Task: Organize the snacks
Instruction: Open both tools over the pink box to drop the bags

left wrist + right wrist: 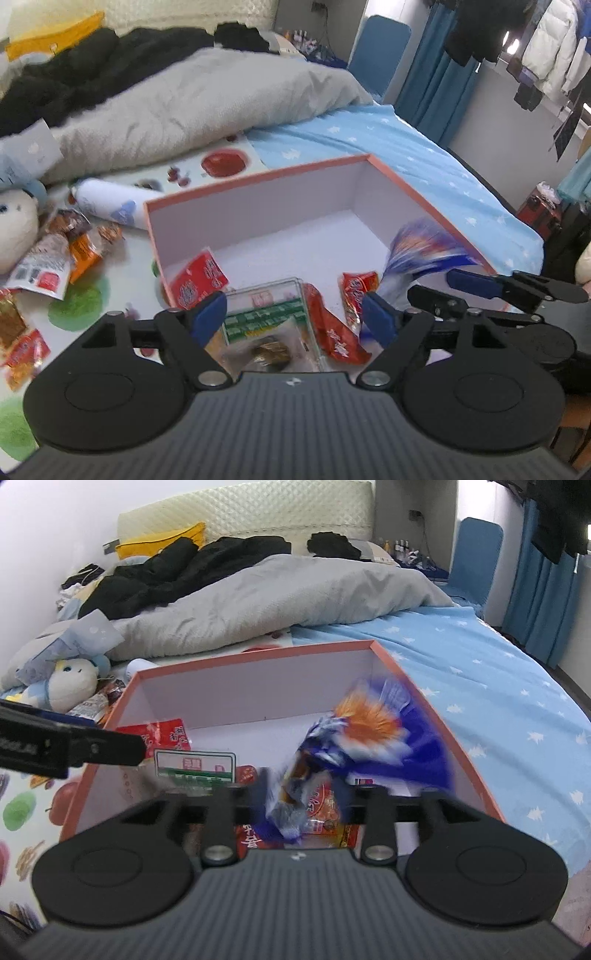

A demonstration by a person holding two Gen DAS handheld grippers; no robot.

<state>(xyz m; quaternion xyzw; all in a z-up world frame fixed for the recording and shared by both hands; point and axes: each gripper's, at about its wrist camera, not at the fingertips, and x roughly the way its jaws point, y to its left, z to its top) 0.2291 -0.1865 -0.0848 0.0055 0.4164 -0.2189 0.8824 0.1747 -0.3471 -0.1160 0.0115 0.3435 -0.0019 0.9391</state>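
Your left gripper [295, 317] stood spread above the clear plastic snack box [269, 321] inside the orange-rimmed white cardboard box [255, 177]. Your right gripper [306, 805] was parted around the blurred blue-and-orange snack bag [369, 734], its grip unclear.

You see one orange-rimmed box [280, 173] on the bed. Inside it you count three red packets [199, 280], one clear plastic case [269, 317] with a green label, and one blurred blue and orange bag [373, 731]. Outside the box, at the left, there is a loose pile of packets [55, 258]; the exact number you cannot tell. One white roll [110, 203] and one plush toy [70, 686] lie near it.
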